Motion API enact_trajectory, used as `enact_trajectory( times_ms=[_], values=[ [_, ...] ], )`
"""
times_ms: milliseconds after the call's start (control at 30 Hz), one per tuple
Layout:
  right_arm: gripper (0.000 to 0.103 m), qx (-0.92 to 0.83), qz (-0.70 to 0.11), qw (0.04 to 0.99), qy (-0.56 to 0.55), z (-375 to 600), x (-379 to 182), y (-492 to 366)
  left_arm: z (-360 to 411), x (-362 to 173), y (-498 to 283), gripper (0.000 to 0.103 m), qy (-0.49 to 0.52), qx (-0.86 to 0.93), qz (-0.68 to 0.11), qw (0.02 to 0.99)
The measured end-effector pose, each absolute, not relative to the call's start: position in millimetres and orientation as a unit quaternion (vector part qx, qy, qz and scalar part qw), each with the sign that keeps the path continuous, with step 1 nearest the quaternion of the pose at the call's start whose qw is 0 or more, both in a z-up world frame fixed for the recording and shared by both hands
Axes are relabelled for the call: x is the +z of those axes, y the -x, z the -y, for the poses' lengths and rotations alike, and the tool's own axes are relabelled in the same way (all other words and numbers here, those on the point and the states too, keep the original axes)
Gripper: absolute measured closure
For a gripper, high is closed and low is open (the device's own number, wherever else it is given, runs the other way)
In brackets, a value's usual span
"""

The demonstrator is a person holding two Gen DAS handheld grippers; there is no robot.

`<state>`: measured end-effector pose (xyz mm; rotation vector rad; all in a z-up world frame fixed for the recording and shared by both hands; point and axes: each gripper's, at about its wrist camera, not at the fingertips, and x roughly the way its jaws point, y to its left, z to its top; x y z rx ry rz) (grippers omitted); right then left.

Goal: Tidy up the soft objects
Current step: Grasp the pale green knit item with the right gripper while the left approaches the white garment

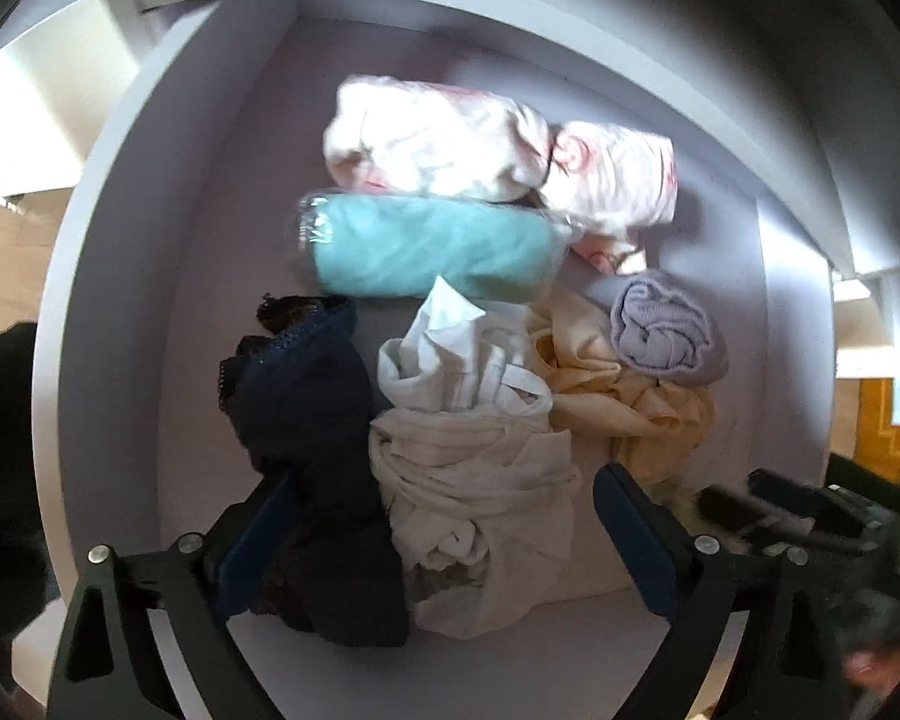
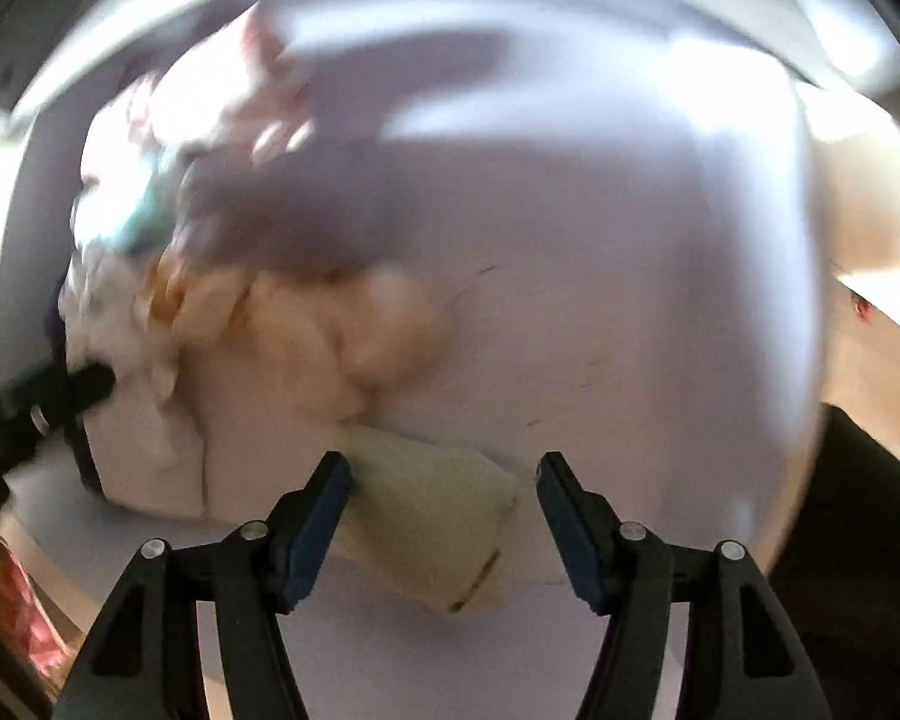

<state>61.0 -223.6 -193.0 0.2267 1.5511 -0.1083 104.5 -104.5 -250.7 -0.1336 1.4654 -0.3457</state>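
Left wrist view: looking down into a white drawer packed with soft garments. At the back, a rolled white-and-pink printed cloth, with a second pink-printed bundle touching it on the right. Just in front, a teal roll in clear plastic wrap. Nearer still, a navy lace garment on the left, a crumpled white garment beside it, a cream knit bundle below that, a pale yellow garment to the right and a lavender rolled piece resting on the yellow one. Left claw wide apart — straddling the navy lace and the cream bundle, gripping nothing; left pad overlapped by the dark lace, right pad just beside the cream bundle's edge. Dark blurred gear at the lower right, too smeared to name.

Right wrist view: heavily motion-blurred. Same drawer floor, bare and lavender-white on the right. Heap of garments on the left — white, teal and peach-yellow blurs, separate pieces hard to tell. Pale yellow folded cloth lying on the drawer floor between the pads of the right claw. Jaws spread, left pad touching the cloth's edge, right pad apart from it. Black arm of the other tool at the left edge.
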Motion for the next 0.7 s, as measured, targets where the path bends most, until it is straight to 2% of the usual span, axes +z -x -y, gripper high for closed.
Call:
enact_trajectory(
  times_ms=[133,300,467,567,700],
  values=[
    [0.037,-0.024,-0.693,0.692,-0.2,237.1,-192.4,-55.6,121.5,-249.7,-106.1,0.004,0.042,-0.157,-0.665,0.729],
    [0.037,-0.065,-0.698,0.703,-0.121,234.2,-192.7,-63.1,139.0,-249.4,-106.5,0.001,0.033,-0.168,-0.664,0.728],
    [0.037,-0.03,-0.715,0.683,-0.144,225.0,-195.3,-63.2,153.2,-254.2,-101.1,0.0,0.016,-0.175,-0.666,0.725],
    [0.032,-0.019,-0.728,0.676,-0.112,208.7,-199.1,-61.1,163.3,-255.2,-95.9,0.0,0.007,-0.18,-0.666,0.724],
    [0.031,-0.02,-0.732,0.673,-0.1,195.8,-203.9,-58.8,165.8,-257.5,-94.6,0.0,0.0,-0.174,-0.669,0.723]
  ],
)
